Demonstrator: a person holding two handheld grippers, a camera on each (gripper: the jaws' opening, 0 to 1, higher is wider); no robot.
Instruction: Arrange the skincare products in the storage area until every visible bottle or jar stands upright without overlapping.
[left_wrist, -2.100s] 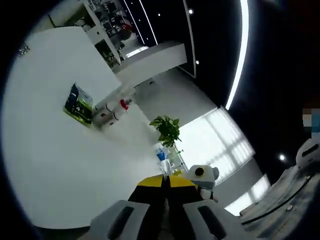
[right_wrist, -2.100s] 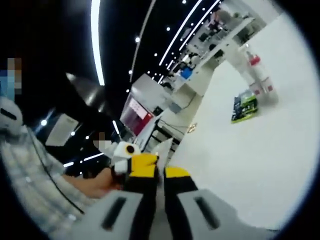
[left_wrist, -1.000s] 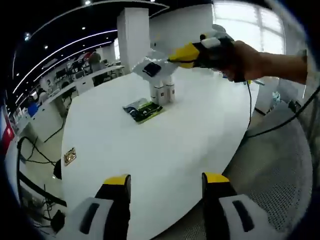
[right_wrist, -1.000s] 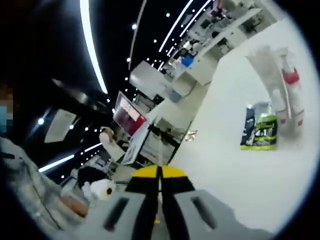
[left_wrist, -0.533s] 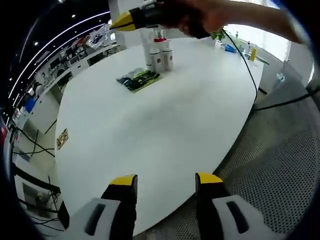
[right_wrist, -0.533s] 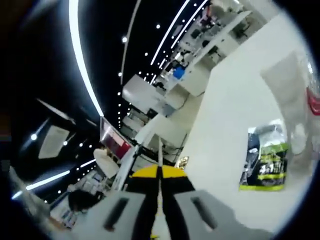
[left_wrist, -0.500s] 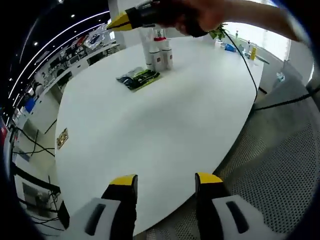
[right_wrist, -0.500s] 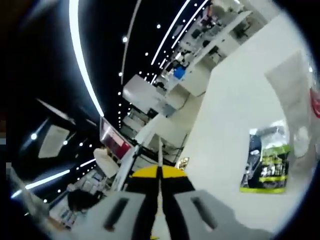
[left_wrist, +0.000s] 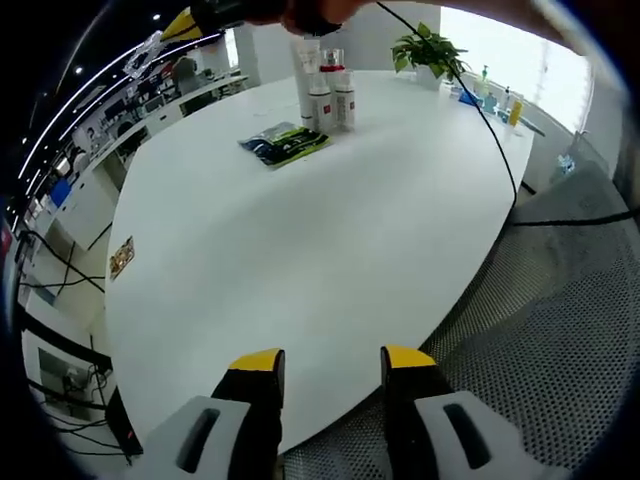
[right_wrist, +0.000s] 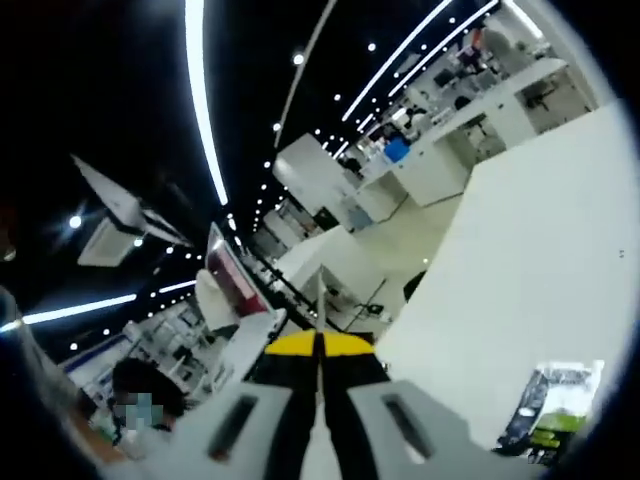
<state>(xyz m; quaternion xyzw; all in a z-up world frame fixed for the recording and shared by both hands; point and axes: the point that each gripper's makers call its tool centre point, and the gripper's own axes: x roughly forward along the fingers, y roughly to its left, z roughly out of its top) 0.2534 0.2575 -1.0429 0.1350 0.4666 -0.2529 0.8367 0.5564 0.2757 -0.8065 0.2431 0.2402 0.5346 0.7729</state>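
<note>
Your right gripper (right_wrist: 320, 350) stays closed, left gripper (left_wrist: 325, 362) open with narrower jaws; bottles (left_wrist: 328, 92) stand upright at twelve o'clock on the tabletop (left_wrist: 300, 230), green packet (left_wrist: 285, 145) flat beside them

Big open-plan office here. There's a large white oval table (left_wrist: 300, 260) sitting on grey mesh-patterned flooring (left_wrist: 560, 330), with a leafy green potted plant (left_wrist: 428, 50) at its far edge near bright windows (left_wrist: 520, 50). The black ceiling has long white LED light strips (right_wrist: 200, 110), and white desks (right_wrist: 450, 150) line up beyond.
</note>
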